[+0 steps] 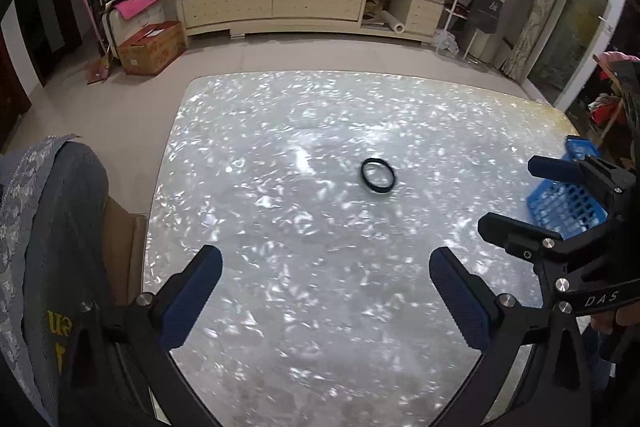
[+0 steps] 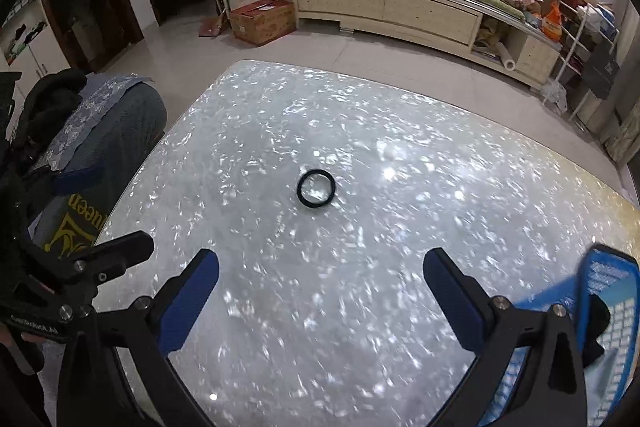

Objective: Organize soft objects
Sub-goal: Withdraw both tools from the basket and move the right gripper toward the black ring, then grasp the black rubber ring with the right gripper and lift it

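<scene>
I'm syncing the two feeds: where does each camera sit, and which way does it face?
Left wrist: on the left gripper, facing across the table to the band; right gripper and basket at right.
Right wrist: on the right gripper, facing likewise; left gripper at left, basket at right.
Shared: band, table, cabinet.

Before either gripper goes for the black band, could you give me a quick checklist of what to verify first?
1. Left gripper open and empty: ok.
2. Right gripper open and empty: ok.
3. Black band lies flat on the table, nothing touching it: ok.
4. Path from both grippers to the band unobstructed: ok.
5. Blue basket within reach at the table's right edge: ok.
6. Room left inside the basket: cannot tell.
</scene>
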The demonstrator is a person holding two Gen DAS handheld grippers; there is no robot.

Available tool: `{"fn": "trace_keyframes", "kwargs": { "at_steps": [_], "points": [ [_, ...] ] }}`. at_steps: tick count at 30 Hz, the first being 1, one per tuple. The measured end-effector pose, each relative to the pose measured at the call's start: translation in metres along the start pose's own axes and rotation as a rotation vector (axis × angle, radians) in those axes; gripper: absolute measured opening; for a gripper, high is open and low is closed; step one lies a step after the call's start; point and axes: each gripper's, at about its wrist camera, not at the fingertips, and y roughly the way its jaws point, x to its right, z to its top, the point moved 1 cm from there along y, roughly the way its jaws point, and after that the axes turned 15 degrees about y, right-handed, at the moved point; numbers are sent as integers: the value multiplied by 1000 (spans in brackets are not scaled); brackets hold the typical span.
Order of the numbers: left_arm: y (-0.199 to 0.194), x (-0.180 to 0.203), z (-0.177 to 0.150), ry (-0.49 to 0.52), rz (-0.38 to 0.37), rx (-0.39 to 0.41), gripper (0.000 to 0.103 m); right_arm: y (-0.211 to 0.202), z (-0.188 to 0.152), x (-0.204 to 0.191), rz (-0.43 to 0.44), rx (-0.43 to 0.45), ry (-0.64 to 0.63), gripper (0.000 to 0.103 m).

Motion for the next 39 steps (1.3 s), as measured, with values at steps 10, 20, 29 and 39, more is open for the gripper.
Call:
{"fn": "trace_keyframes", "kwargs": {
  "at_steps": [10,20,29,39],
  "points": [
    [37,-30,2,-14,22,2,103,49,15,-15,-13,-42,-32,89],
    [78,-39,8,0,12,-11,103,100,23,-10,-37,-103,-24,76],
    [107,-44,12,20,19,-37,103,131,28,-8,-43,-145,3,58],
    [118,-42,17,38,40,-50,103,141,39,-13,-43,-141,-14,34]
  ]
}}
